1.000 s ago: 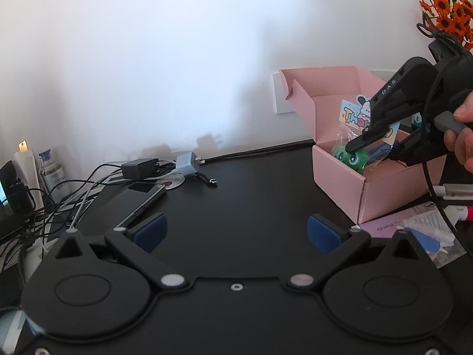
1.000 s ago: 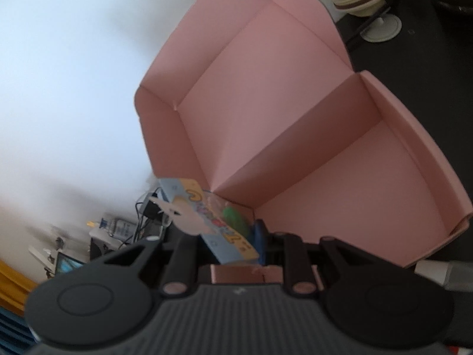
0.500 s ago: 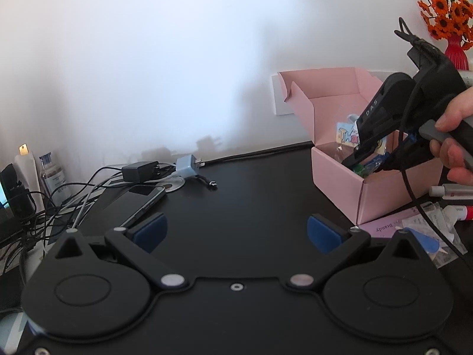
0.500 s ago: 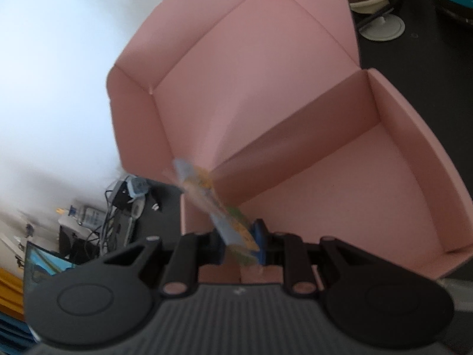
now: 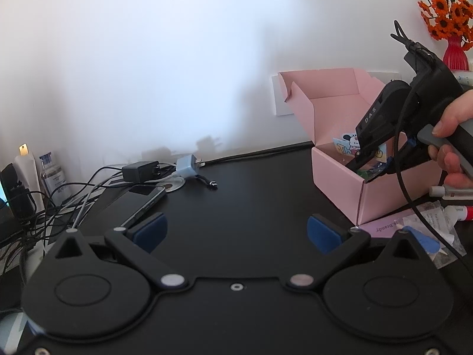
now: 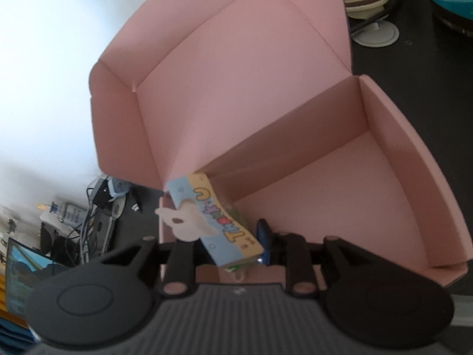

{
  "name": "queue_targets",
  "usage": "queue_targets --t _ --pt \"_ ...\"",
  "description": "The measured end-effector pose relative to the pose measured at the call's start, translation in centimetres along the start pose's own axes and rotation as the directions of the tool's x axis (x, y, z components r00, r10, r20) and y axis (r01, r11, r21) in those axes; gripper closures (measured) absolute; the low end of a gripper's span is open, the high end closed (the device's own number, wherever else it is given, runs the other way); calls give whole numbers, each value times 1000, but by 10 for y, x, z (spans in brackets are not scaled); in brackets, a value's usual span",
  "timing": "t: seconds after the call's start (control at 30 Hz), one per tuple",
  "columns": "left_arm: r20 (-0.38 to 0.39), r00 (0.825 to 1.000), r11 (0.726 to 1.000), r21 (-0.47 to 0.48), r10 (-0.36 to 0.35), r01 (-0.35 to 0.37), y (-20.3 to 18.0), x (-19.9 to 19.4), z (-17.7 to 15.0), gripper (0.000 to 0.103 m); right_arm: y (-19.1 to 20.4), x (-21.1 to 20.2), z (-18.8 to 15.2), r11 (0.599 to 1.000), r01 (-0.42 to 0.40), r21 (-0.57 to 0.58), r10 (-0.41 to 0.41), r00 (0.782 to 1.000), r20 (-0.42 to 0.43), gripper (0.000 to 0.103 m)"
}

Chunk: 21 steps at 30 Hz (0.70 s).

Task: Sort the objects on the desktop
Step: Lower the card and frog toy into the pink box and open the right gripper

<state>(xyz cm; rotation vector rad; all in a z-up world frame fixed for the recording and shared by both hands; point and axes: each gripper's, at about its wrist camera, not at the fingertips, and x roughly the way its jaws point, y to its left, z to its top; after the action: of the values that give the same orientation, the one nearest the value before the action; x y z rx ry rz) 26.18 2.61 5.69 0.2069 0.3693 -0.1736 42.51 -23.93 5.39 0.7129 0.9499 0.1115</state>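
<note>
We find the task's thing, a small packet with a cartoon header card (image 6: pixel 212 222), inside the near left corner of the open pink box (image 6: pixel 384 177), its card tilted and leaning toward the box's left wall. In the left wrist view the same packet (image 5: pixel 347 148) shows just above the box's front wall (image 5: pixel 337 174), with green contents under the card.

The right gripper (image 6: pixel 233 251) reaches down into that corner. Its jaws have just been opening and stand narrow, with the packet's lower edge between them; one blue pad (image 6: pixel 263 236) lies beside the card, and we cannot tell whether the pads are pressing on it. A hand (image 5: pixel 452 148) holds this gripper's grey handle.

The left gripper (image 5: pixel 236 233) hovers low over the black desk (image 5: pixel 251 195), jaws wide and with nothing between them, well apart from the box.

Beside the box on the desk lie a pink card (image 5: pixel 384 227), clear sachets (image 5: pixel 434 222) and marker pens (image 5: pixel 452 190). To the left are a phone (image 5: pixel 147 201), a charger (image 5: pixel 186 165) and tangled cables (image 5: pixel 74 195). A red vase of orange flowers (image 5: pixel 449 29) stands behind the box
</note>
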Motion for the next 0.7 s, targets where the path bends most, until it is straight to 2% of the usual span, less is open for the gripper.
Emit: queue_targets --t 0.17,0.37,0.4,0.43,0.5,0.7 --pt "1 1000 1000 1 0 0 0 0 0 0 5 -1 -1 999 38 -31 -37 999 12 76" --pt "1 1000 1000 2 -2 2 0 1 0 0 13 -2 -3 990 96 -108 -93 995 35 66" --pt "0 1000 1000 1 -2 2 0 1 -1 0 14 -3 -4 987 106 -118 -102 994 40 57" --pt "0 1000 1000 1 -2 2 0 1 -1 0 16 -3 -4 984 119 -132 -113 992 48 41" --pt "-1 1000 1000 0 -1 1 0 1 -1 0 21 -4 -3 977 141 -162 -132 989 65 24" --pt "-1 1000 1000 4 -2 2 -1 1 -1 0 19 -8 -3 976 143 -164 -131 988 78 21"
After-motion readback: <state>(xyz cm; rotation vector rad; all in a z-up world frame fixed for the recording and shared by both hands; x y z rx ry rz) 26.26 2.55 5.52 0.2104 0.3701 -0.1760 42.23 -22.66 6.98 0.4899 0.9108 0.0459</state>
